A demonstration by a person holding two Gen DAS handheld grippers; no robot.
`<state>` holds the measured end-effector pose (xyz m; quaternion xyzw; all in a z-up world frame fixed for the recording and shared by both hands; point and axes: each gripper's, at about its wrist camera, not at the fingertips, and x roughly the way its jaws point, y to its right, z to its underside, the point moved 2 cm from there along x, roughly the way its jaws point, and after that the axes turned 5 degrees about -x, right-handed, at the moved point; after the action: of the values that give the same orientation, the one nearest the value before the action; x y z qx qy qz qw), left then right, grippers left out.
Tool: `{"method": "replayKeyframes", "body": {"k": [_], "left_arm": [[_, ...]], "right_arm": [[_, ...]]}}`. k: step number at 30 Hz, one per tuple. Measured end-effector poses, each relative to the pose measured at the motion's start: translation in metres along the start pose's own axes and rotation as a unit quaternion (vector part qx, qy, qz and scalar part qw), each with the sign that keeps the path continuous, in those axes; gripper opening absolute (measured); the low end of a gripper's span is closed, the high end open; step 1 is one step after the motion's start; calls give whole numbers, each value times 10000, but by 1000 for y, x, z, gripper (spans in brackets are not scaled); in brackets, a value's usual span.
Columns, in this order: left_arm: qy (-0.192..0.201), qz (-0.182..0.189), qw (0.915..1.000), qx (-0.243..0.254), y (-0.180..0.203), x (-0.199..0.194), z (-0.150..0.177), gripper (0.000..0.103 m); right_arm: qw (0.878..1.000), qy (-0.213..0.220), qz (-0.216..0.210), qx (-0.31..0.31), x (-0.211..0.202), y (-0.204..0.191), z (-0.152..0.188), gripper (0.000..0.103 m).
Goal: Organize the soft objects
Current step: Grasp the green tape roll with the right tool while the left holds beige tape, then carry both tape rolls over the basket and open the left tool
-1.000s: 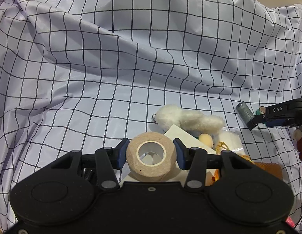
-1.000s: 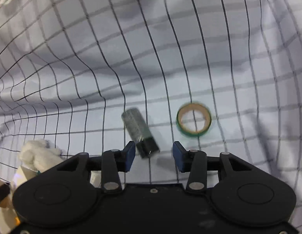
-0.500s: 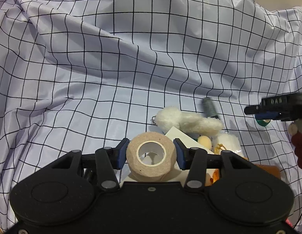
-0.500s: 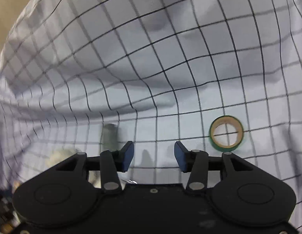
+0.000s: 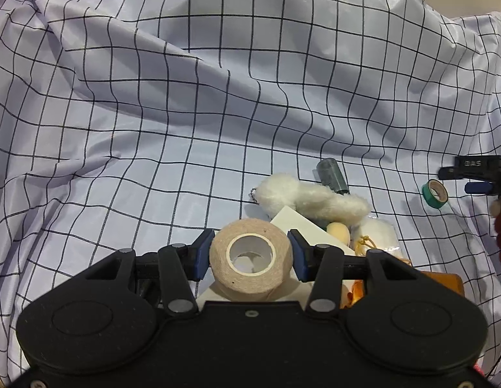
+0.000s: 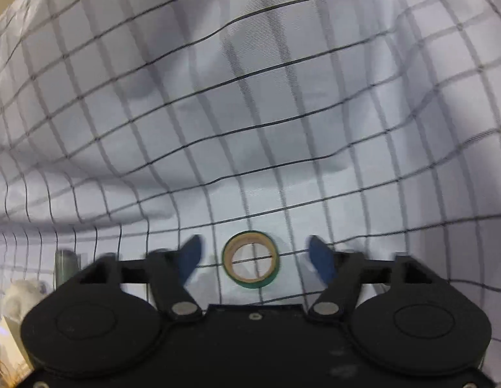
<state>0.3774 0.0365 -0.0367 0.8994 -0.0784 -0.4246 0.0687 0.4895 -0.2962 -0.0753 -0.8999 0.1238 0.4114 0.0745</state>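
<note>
A: Status of each gripper?

B: Left gripper (image 5: 250, 253) is clamped on the beige bandage roll (image 5: 250, 256), above the pile with the white plush toy (image 5: 310, 199). Right gripper (image 6: 253, 257): jaws have just been opening and stand apart, with the green tape roll (image 6: 250, 264) on the checked cloth (image 6: 250, 113) between them, untouched.

A: Risks?

B: Closing off-centre could push the thin ring aside or pinch cloth with it.

A: Legible markings?

B: None: the raised lettering on the right gripper's body cannot be read
</note>
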Motion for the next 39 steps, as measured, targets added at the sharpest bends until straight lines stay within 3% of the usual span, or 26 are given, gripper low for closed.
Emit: {"method": "replayKeyframes", "body": {"k": [6,9,14,28,39], "left_arm": [[-16,3,10000,25,4,-2,1,48],[-8,2,10000,-2,5,-4,1,48],[8,4,10000,-32,9,-12,3,48],[216,3,9996,175,39,-70,26,48],[353,88,9988,337,58,-134,70,48]], "right_arm": [[9970,-121,491,-591,27,-25,13,76],[9967,-225,510,-591,36,-24,18,47],[9987,-239,334,-292,27,-13,25,47],[9963,655,-285,-470,-121,-6,67,47],[9875,1169,-862,-603,-231,-13,137,47]]}}
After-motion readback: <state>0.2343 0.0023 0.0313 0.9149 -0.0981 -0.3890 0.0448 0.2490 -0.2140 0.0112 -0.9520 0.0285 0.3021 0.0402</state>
